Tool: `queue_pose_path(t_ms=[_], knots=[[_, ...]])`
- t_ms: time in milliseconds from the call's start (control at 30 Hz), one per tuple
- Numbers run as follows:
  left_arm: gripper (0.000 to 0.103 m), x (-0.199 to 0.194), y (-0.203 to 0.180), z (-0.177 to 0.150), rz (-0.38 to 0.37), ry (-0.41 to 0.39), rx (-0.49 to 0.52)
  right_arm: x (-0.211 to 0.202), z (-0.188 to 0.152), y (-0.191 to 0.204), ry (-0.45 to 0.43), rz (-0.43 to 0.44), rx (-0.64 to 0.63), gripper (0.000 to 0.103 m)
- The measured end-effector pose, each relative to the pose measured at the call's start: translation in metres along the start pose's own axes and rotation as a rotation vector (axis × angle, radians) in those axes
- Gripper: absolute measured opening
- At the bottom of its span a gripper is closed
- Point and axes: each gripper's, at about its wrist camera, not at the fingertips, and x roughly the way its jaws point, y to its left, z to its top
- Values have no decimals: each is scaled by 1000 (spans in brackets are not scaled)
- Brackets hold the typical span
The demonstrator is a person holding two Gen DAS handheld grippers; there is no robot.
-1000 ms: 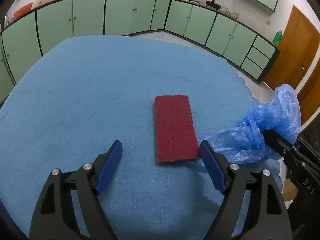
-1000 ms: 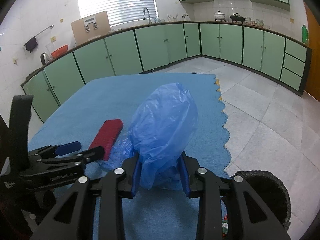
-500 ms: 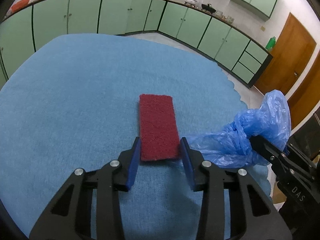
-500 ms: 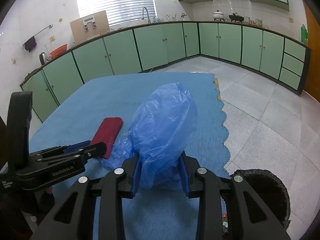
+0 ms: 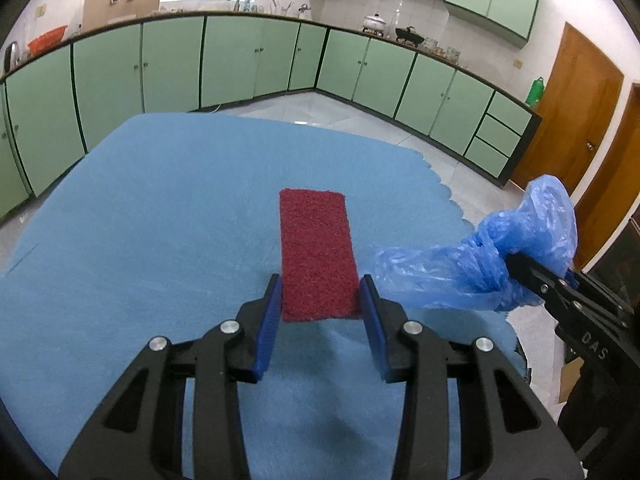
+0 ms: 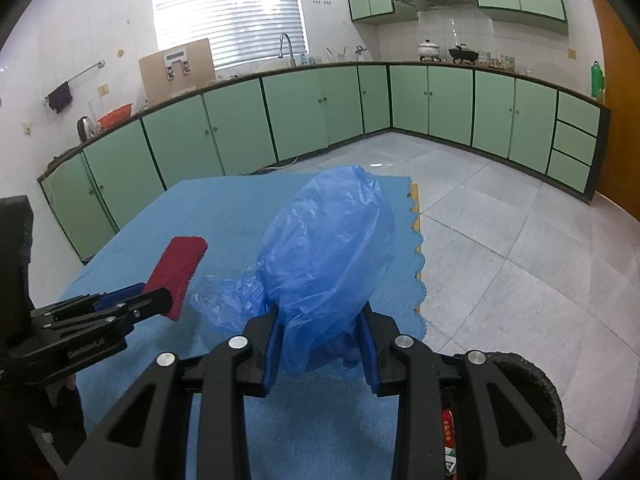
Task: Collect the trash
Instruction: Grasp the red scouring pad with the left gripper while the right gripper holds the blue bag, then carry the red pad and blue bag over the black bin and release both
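A dark red scouring pad point(image 5: 316, 252) sticks out forward from my left gripper point(image 5: 320, 300), which is shut on the pad's near end and holds it lifted off the blue cloth point(image 5: 140, 240). From the right wrist the same red pad point(image 6: 176, 270) juts up out of the left gripper point(image 6: 156, 300) at the left. My right gripper point(image 6: 320, 344) is shut on a crumpled blue plastic bag point(image 6: 328, 248), raised above the cloth. In the left wrist view the bag point(image 5: 480, 268) hangs at the right from the right gripper point(image 5: 516, 266).
The blue cloth point(image 6: 224, 220) covers the table, with a scalloped edge on the right. A black bin point(image 6: 528, 392) with some trash inside stands on the tiled floor at lower right. Green cabinets line the far walls; a brown door point(image 5: 572, 120) is at the right.
The left gripper's jaws closed on the red pad's near end, then lifted it off the cloth. The right gripper rose a little with the blue bag.
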Motion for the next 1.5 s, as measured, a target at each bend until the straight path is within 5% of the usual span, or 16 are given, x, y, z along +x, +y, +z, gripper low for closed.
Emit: queue_pose_path(t_ms=[567, 1500], knots=[[37, -45, -42, -1, -59, -80, 60, -55, -4, -6, -65, -46, 25, 33], [38, -93, -170, -34, -269, -121, 260, -168, -26, -94, -170, -238, 145, 33]])
